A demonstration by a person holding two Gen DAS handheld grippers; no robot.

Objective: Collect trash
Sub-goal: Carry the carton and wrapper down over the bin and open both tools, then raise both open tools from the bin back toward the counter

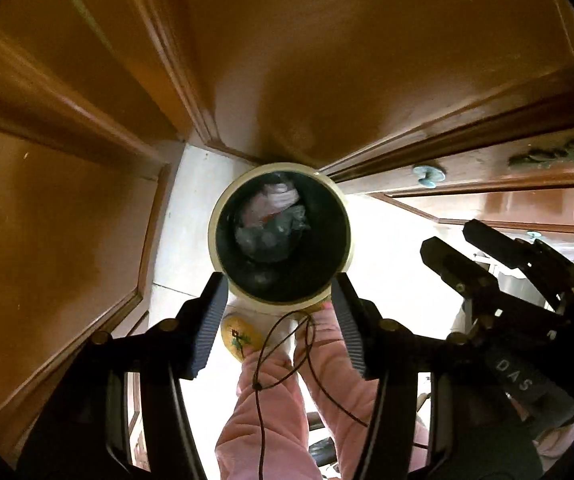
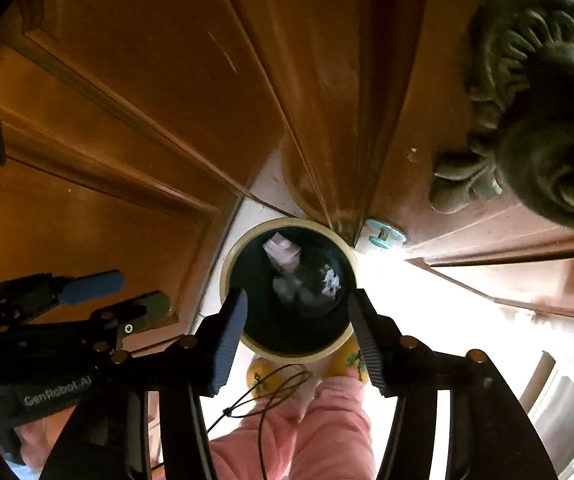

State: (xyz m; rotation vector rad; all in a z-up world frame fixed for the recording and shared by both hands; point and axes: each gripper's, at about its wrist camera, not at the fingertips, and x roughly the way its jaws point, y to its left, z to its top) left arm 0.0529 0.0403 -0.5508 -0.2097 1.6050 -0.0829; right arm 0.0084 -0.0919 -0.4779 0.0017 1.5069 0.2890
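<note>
A round cream trash bin [image 1: 215, 236] [image 2: 225, 280] with a black liner stands on white floor tiles in a corner of wooden panels. Inside lie a pink-and-white paper [image 1: 277, 200] [image 2: 281, 252], grey crumpled trash [image 1: 271, 236] [image 2: 293, 290] and a small white scrap [image 2: 331, 280]. My left gripper [image 1: 279, 278] [image 2: 143, 292] hangs over the bin's near rim, pointing down, open, with nothing between its fingers. My right gripper [image 2: 298, 296] [image 1: 449, 236] hovers beside it over the same rim, also open and empty.
A person's pink trouser legs [image 1: 271, 400] and yellow slippers [image 1: 239, 336] [image 2: 347, 360] stand just in front of the bin, with a thin dark cord [image 1: 287, 340] dangling. Wooden doors close in on the left and behind. An ornate door knob [image 2: 559, 184] and a blue door stop [image 2: 385, 236] are at the right.
</note>
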